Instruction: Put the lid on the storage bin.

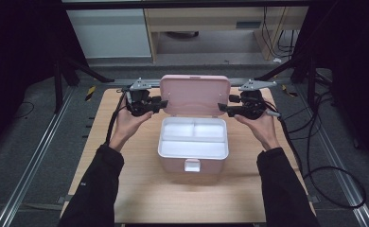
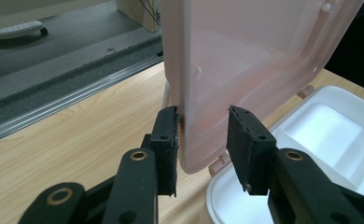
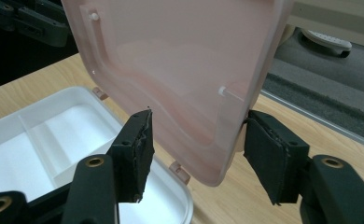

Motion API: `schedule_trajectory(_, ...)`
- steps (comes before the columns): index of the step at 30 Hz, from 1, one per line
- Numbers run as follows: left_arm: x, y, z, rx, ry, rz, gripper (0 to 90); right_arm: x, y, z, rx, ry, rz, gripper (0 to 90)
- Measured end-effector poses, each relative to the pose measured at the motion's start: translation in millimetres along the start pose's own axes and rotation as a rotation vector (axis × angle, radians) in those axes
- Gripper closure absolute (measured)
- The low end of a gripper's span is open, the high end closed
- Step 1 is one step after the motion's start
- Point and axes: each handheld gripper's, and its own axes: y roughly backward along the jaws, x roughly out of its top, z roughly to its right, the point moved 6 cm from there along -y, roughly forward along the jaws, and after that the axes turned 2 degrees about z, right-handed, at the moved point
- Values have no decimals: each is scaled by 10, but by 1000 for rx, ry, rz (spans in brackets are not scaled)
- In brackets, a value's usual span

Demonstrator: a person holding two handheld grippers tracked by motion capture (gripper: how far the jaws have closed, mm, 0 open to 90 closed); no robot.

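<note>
You see a pale pink lid (image 1: 194,94) above a pink box (image 1: 192,164) with a white divided tray (image 1: 193,143), on your light wood-grain table (image 1: 140,189), between black jaws.

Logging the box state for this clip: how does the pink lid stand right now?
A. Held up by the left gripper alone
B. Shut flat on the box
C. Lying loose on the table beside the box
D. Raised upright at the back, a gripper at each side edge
D: the lid stands open behind the white tray, with the left gripper and right gripper straddling its side edges.
</note>
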Motion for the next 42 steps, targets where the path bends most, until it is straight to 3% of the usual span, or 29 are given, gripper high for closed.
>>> schedule_trajectory(10,-67,134,93,2,-26,-10,683,-67,114,-74,-21,9,-21,590)
schedule_trajectory(13,-94,165,112,-6,-9,-10,709,-96,133,-83,-21,2,-38,640)
schedule_trajectory(18,-116,206,161,16,-25,-31,740,-122,177,-100,-26,5,-54,708)
schedule_trajectory(26,-189,272,267,43,-62,-64,753,-198,253,-182,-26,18,-67,757)
schedule_trajectory(35,-358,329,359,23,-69,-61,745,-359,342,-304,-7,65,-82,761)
schedule_trajectory(42,-487,370,431,4,-72,-59,695,-495,408,-383,10,68,-78,732)
